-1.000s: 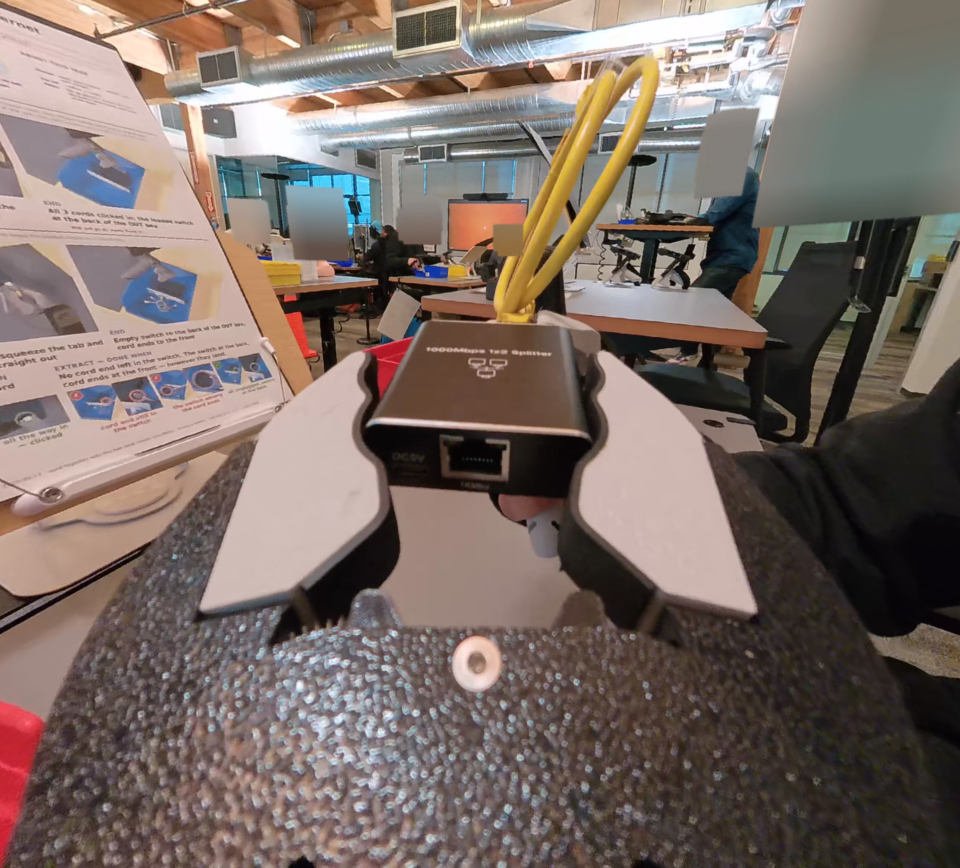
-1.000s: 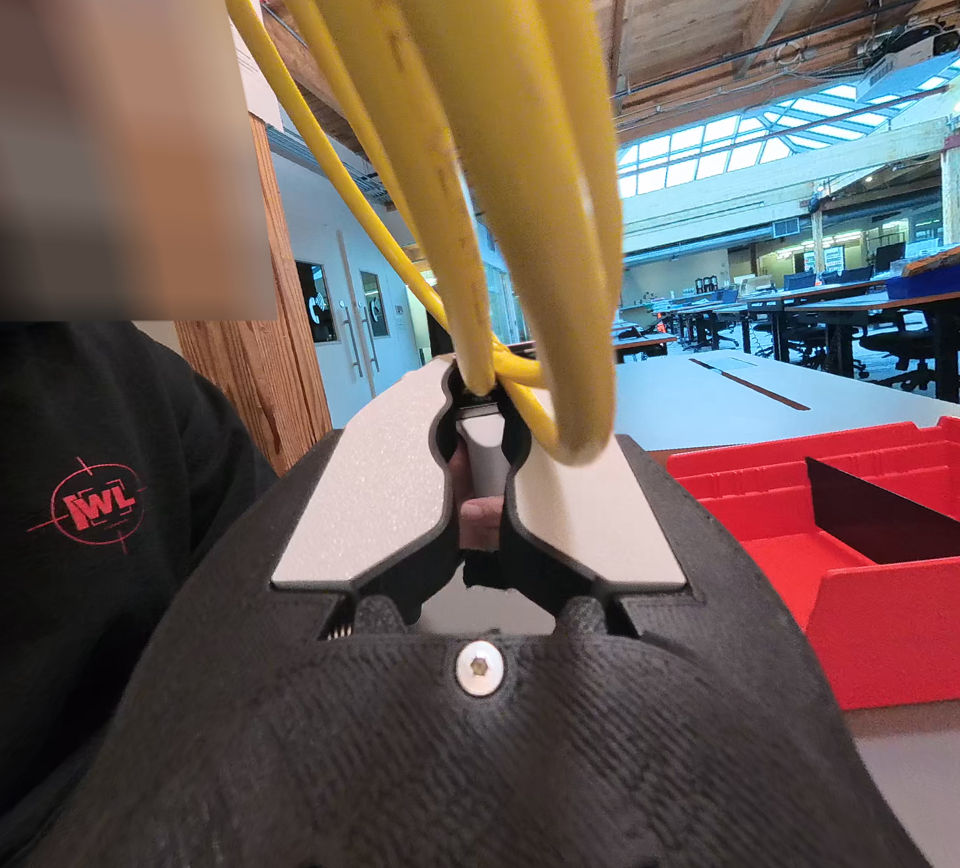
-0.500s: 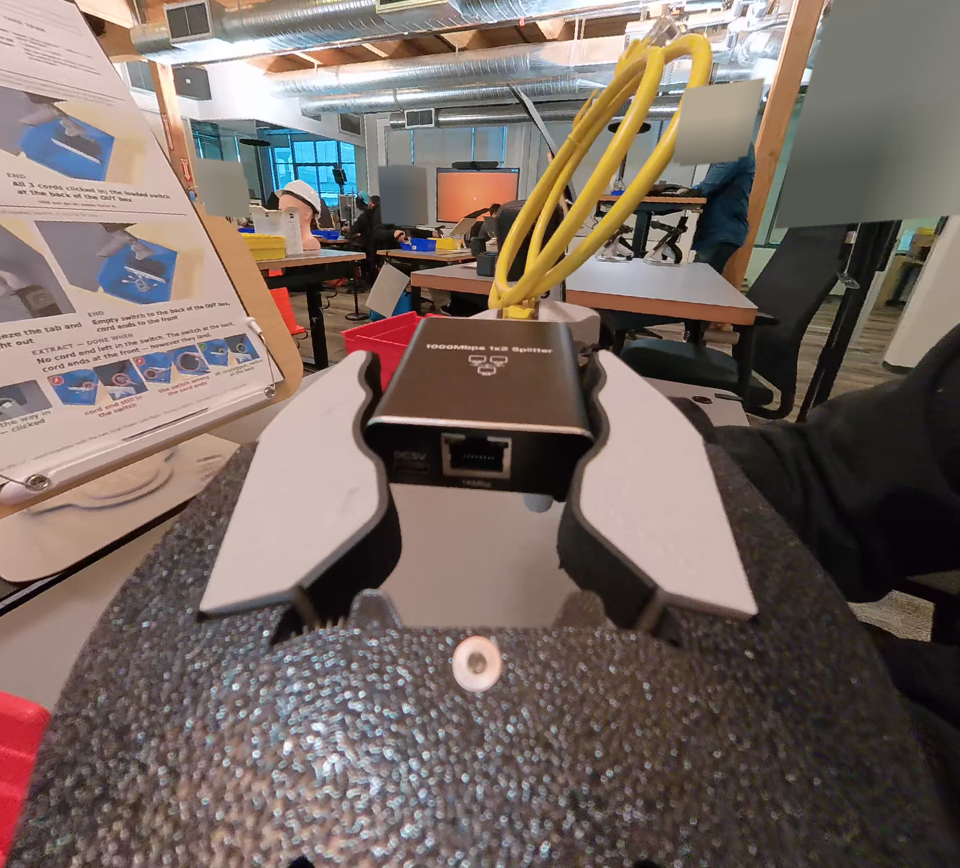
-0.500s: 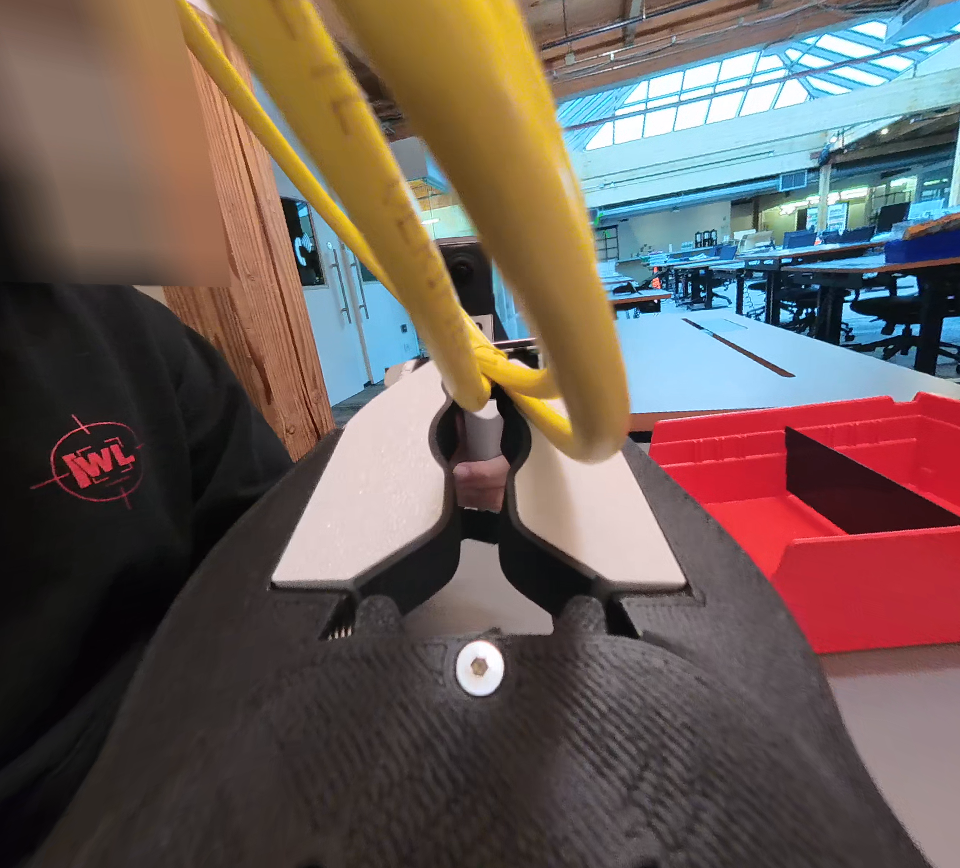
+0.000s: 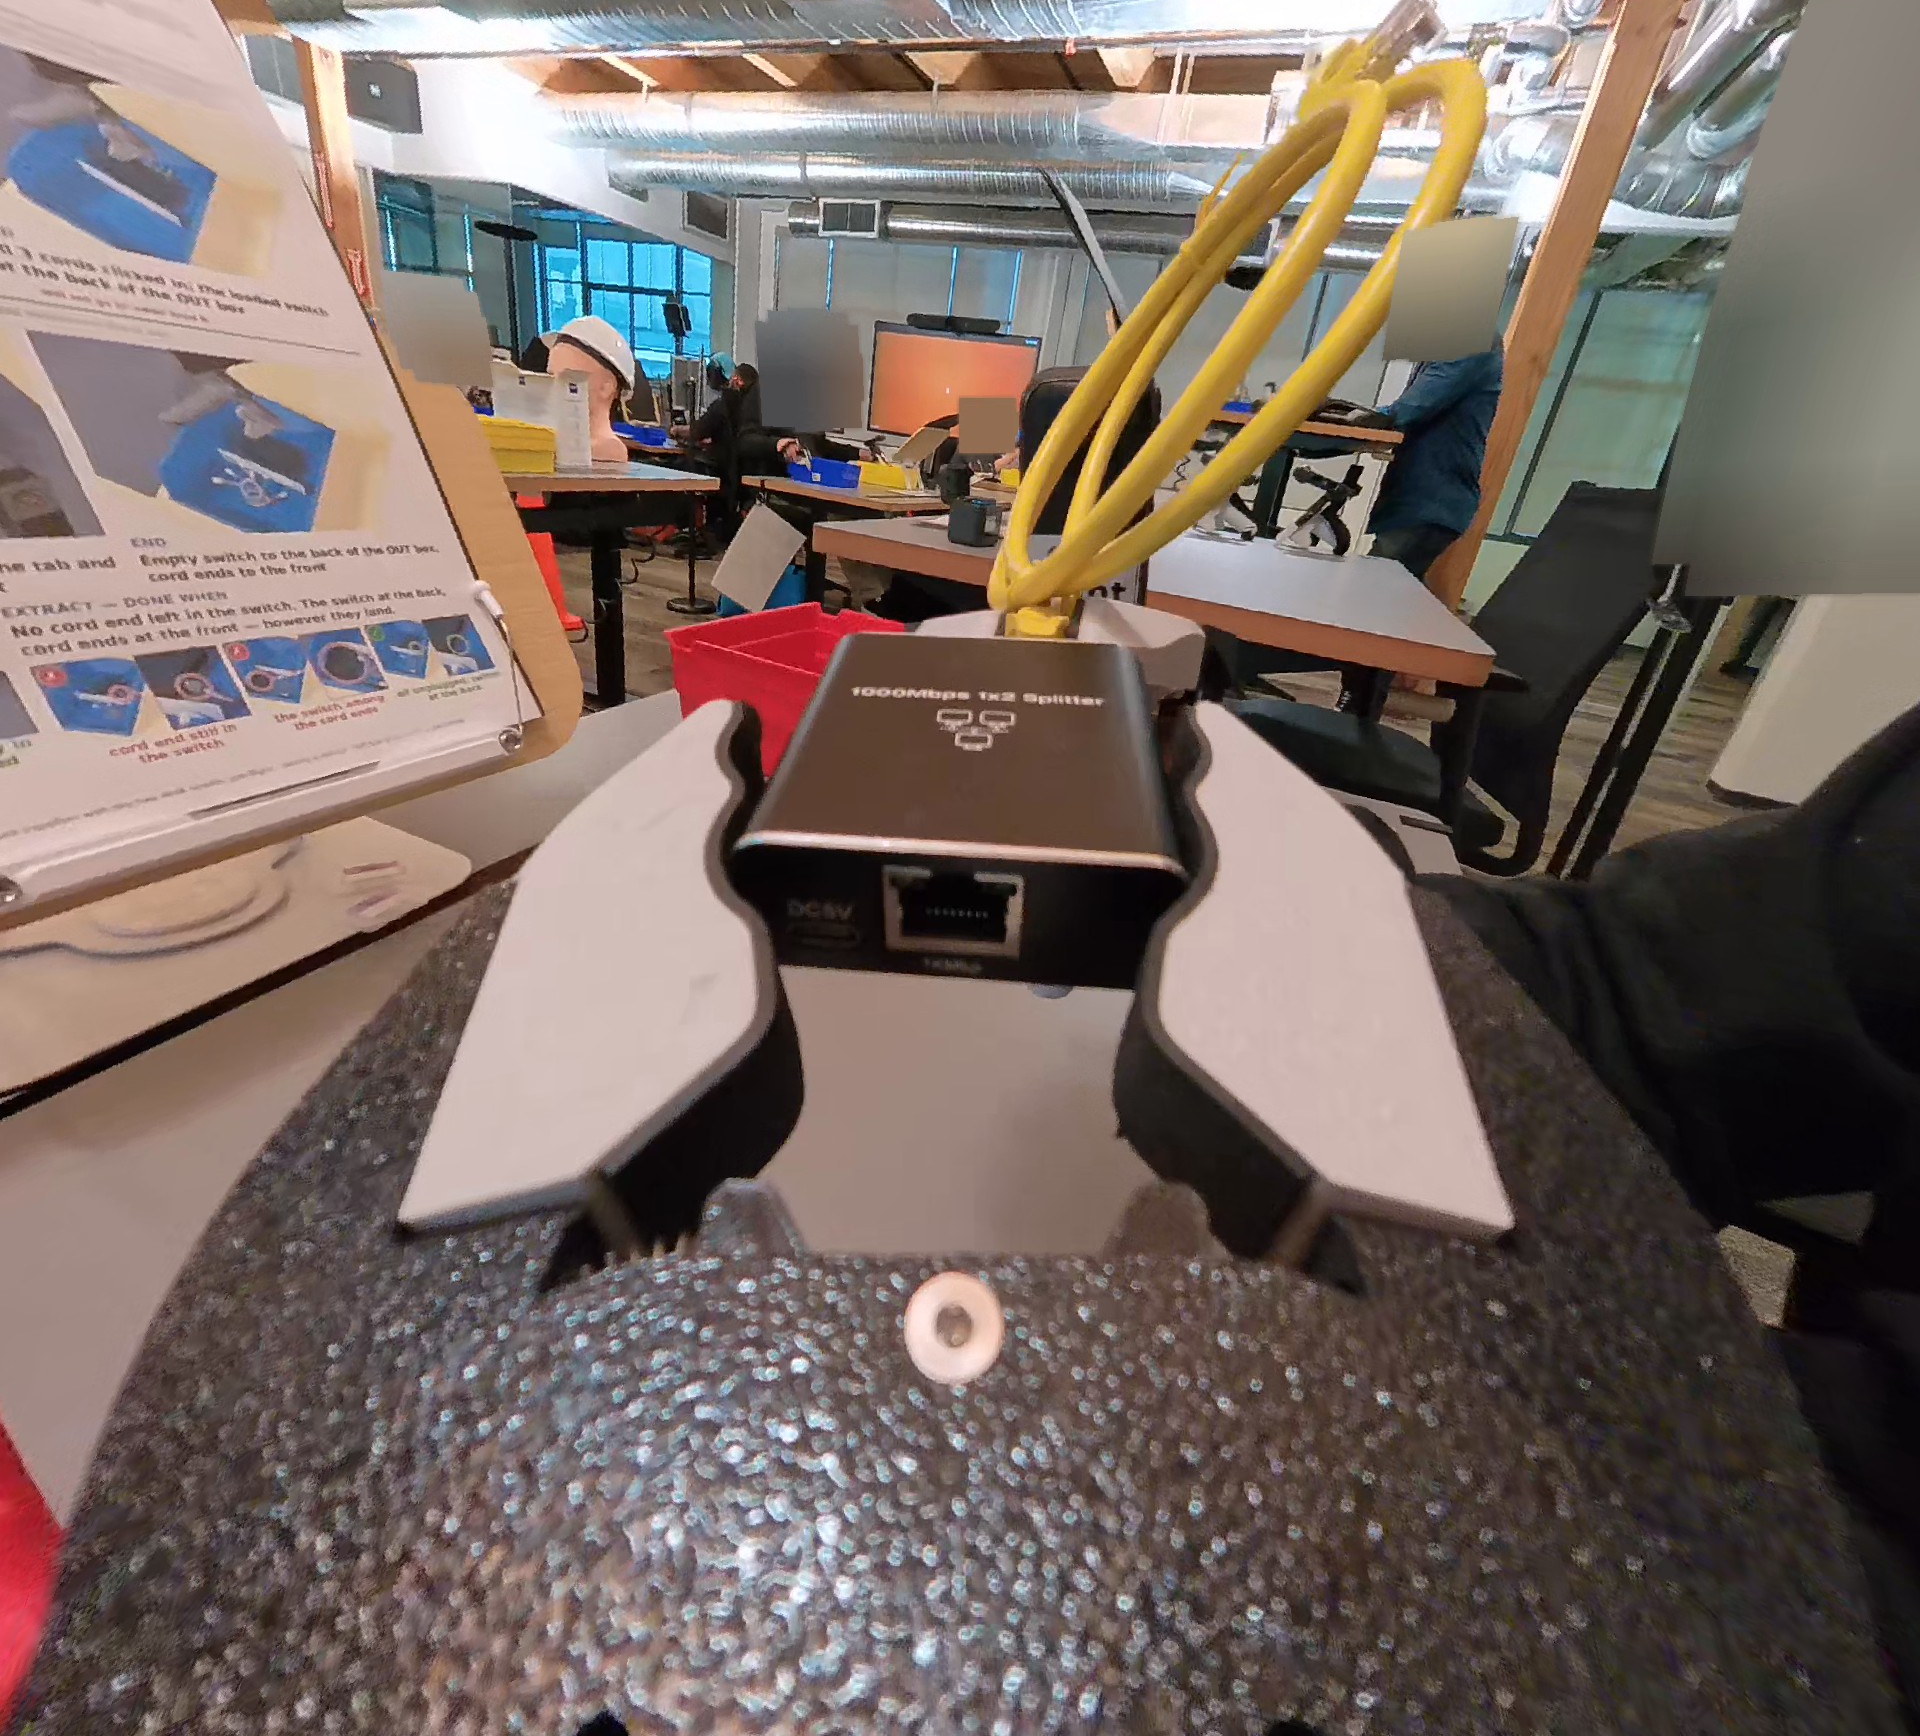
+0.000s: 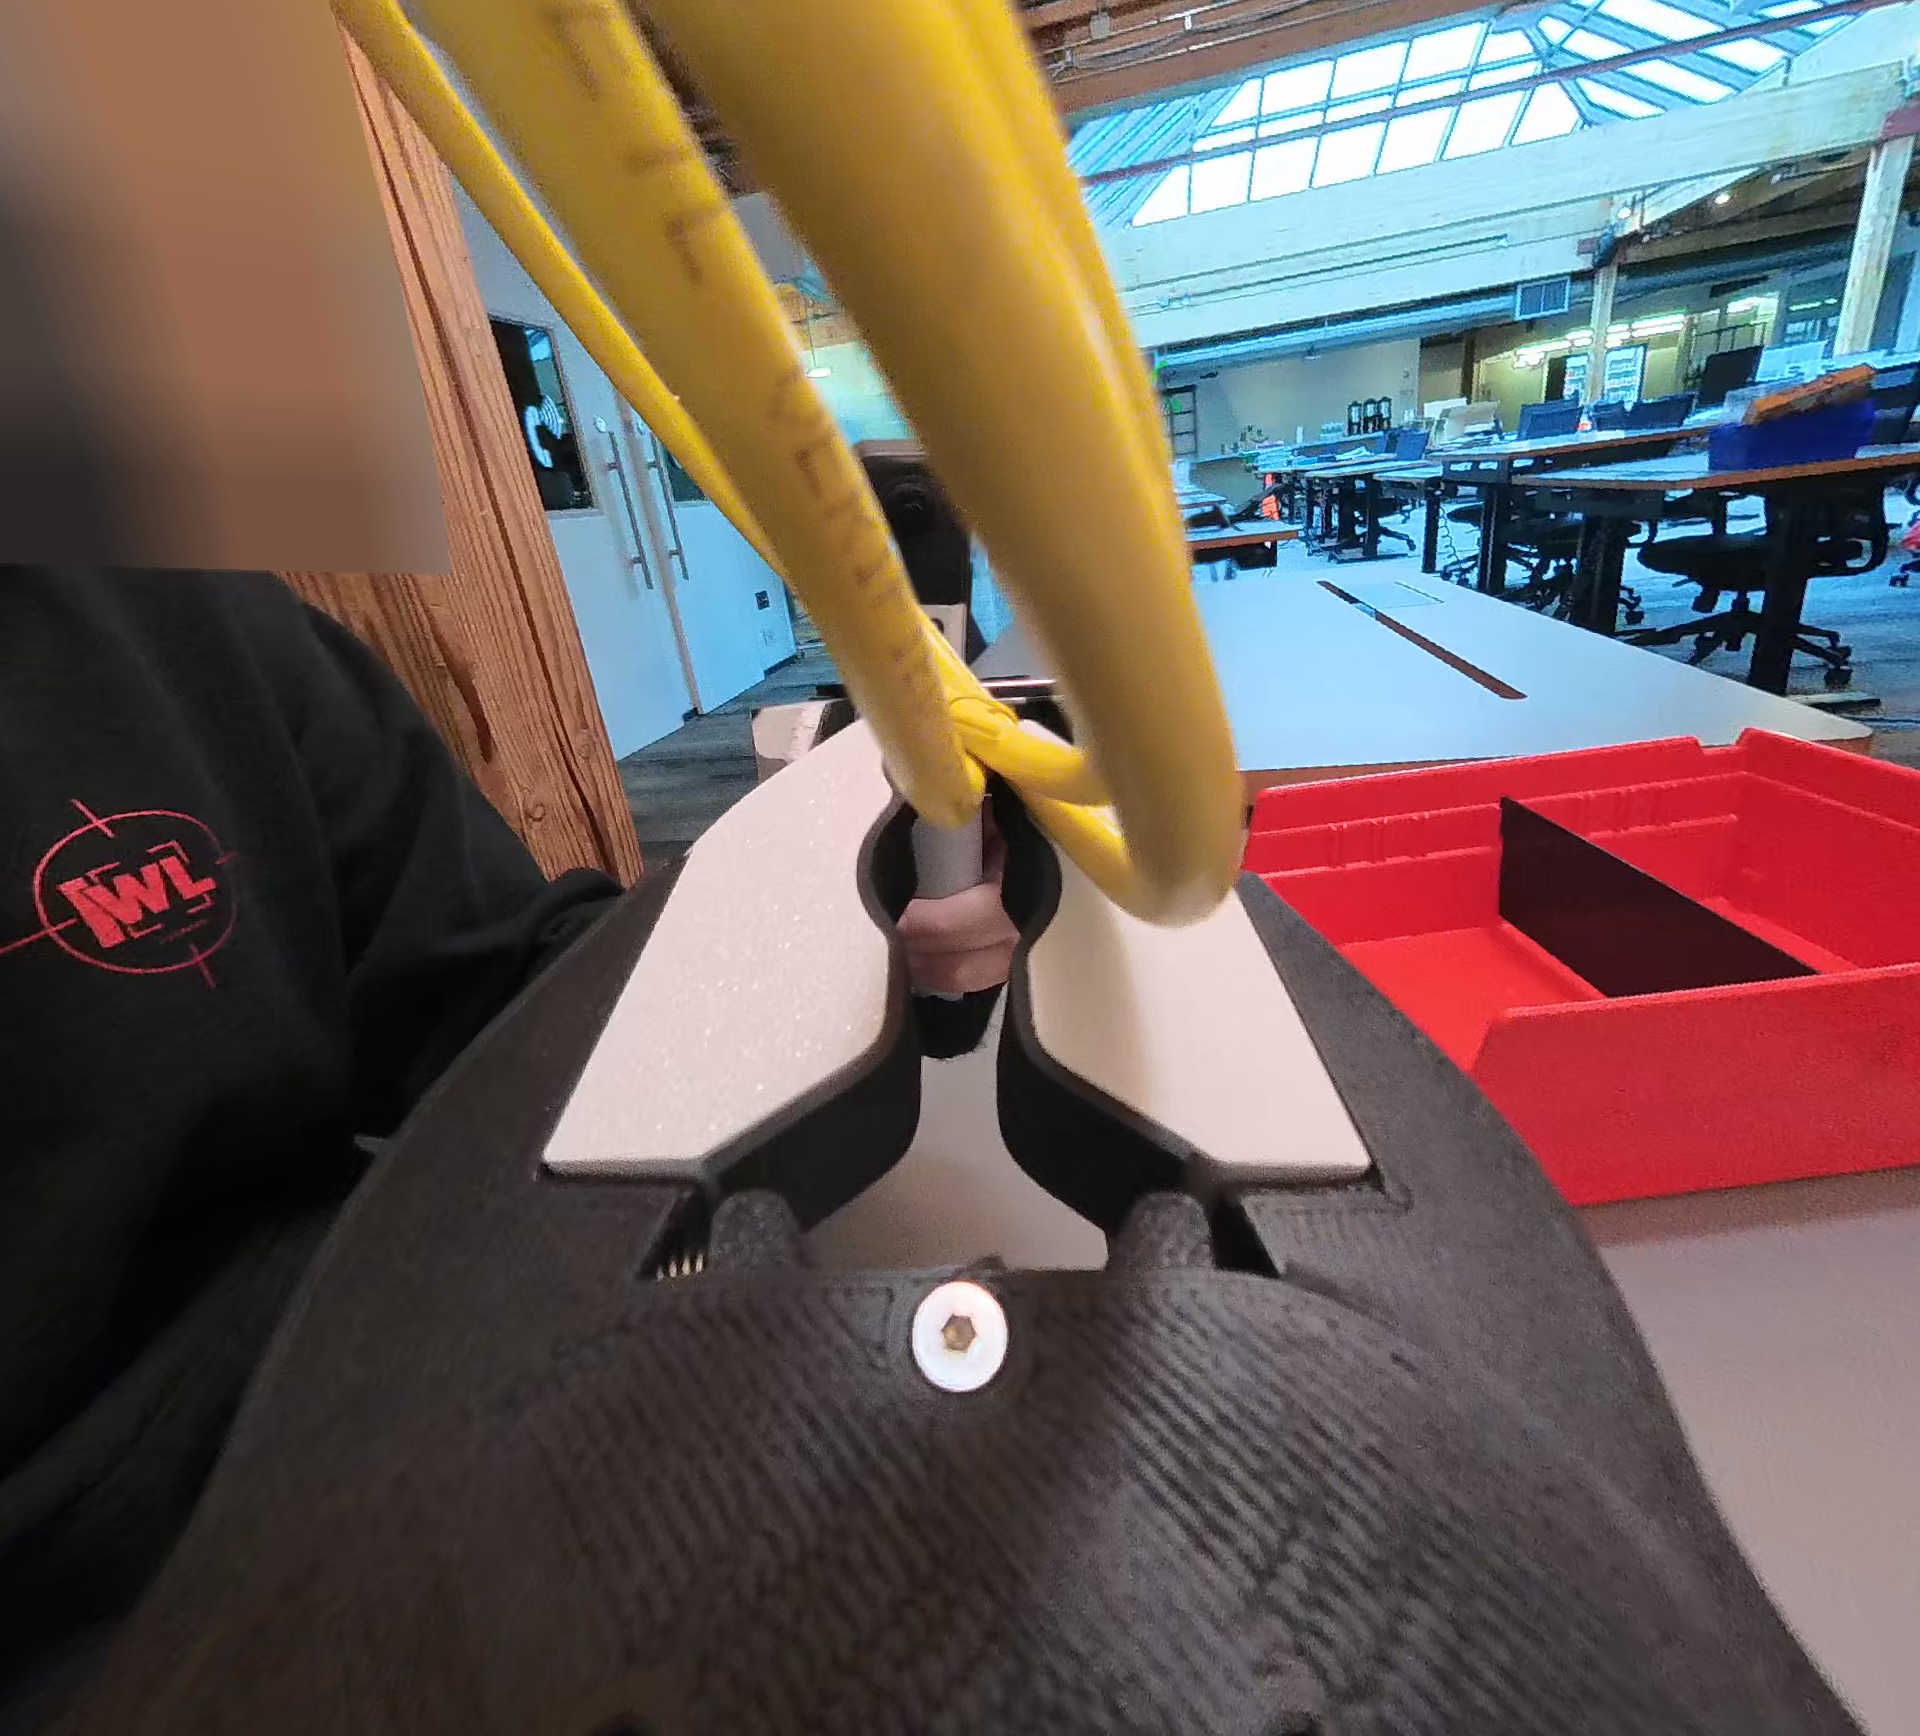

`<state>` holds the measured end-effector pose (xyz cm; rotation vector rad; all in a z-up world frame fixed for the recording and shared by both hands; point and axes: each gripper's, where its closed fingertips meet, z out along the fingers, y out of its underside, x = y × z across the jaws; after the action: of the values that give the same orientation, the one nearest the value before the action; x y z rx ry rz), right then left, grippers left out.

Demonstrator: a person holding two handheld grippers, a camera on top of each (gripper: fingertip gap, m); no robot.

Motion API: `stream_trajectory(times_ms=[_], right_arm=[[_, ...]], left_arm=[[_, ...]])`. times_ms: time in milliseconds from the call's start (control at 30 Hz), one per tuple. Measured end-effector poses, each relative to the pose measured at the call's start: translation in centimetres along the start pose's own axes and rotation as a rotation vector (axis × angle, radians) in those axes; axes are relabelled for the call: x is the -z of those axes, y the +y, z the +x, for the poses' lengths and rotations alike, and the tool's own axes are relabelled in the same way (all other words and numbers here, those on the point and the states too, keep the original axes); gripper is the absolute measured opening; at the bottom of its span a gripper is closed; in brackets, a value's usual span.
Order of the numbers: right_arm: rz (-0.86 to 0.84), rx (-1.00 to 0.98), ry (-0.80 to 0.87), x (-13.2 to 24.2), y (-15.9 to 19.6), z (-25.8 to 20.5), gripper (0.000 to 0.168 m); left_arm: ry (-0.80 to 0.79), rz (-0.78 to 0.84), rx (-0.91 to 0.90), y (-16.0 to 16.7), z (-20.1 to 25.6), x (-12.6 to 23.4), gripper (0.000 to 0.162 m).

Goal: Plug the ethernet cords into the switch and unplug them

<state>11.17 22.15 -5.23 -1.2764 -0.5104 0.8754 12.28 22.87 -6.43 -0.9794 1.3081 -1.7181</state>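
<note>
Showing both wrist views at one moment, with the task's hardware held in mid-air above the table. Left wrist view: the left gripper is clenched on the switch, a small dark metal box pinched by its two sides between the pale fingers. The near face of the switch carries one empty network port. At its far end a yellow plug sits in the box, and the yellow ethernet cord rises from it in a bundle of loops tied with a thin strap; the loose end, with a clear connector, points up toward the ceiling ducts. Just behind the switch, the pale tips of the right gripper show on either side of the plug. A sheet of printed instructions with photographs stands tilted on a wooden easel at left, and a dark sleeve enters from the right.

Right wrist view: the right gripper is closed nearly tight at the base of the cord, where the yellow strands meet; whether it pinches the plug or the boot cannot be told, as the loops blur across the lens. A fingertip shows through the gap behind the tips. A red bin with a black divider rests on the table at right. The person's dark sweatshirt fills the left edge.
</note>
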Motion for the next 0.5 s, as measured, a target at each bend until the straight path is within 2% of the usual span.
stream_trajectory(times_ms=[233,367,500], right_arm=[[0.066,-0.056,-0.033,-0.1,-0.4,-0.2,0.014],[0.115,-0.075,0.06,-0.5,-0.3,1.0,0.022],[0.204,-0.186,0.067,-0.8,-0.7,1.3,0.025]], left_arm=[[-0.048,0.006,-0.093,-0.6,0.0,0.0,0.075],[-0.134,0.044,-0.101,-1.0,-1.2,0.3,0.075],[-0.262,0.017,-0.359,-1.7,-1.6,0.8,0.075]])
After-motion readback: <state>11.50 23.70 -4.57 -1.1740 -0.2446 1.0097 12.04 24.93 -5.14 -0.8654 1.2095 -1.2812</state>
